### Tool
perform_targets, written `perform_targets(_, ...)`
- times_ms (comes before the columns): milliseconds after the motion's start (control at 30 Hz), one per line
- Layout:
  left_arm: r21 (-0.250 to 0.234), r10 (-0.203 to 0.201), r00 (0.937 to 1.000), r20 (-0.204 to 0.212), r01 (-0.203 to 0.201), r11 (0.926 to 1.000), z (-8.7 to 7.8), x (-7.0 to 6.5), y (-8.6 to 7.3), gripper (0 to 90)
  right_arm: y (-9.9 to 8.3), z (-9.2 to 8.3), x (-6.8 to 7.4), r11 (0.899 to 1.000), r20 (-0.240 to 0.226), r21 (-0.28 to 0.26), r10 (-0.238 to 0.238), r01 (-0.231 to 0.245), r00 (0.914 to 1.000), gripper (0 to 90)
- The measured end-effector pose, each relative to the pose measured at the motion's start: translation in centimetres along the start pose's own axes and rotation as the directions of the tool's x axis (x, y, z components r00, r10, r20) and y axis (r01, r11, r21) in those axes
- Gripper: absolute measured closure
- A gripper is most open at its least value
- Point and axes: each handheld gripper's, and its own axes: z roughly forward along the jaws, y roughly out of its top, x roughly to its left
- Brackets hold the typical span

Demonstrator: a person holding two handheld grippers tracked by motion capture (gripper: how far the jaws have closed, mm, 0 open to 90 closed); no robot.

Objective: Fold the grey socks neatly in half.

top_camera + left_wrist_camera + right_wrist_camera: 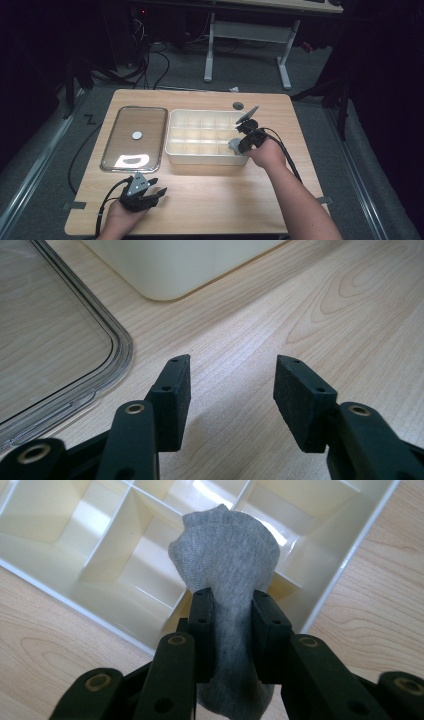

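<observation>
Pinching a grey sock [227,545], the right gripper [231,600] hangs over the divided tray [172,150], which next calls for lowering it into a compartment, while the left gripper [232,385] rests spread and empty on the tabletop [310,315].

Looked like lab or recording room. Dark surroundings, lit wooden table [200,205] under hands. Beyond grippers, past table's far edge: grey carpet floor [250,75], loose black cables [155,60], white-framed desk [250,35], dark equipment with small red light [144,11].
</observation>
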Motion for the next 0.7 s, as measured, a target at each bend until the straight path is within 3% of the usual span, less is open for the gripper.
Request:
perform_targets(267,-0.001,0.0,1.0,0.002,0.0,1.0,0.1,-0.1,0.0,49.2,0.0,0.9,0.1,0.999,0.009,0.027,-0.031,0.031,0.9995,74.7)
perform_targets(700,0.007,0.007,1.0,0.005,-0.007,1.0,0.2,-0.2,0.0,49.1,0.0,2.1,0.2,0.998,0.005,0.056,-0.041,0.041,0.9991,74.3)
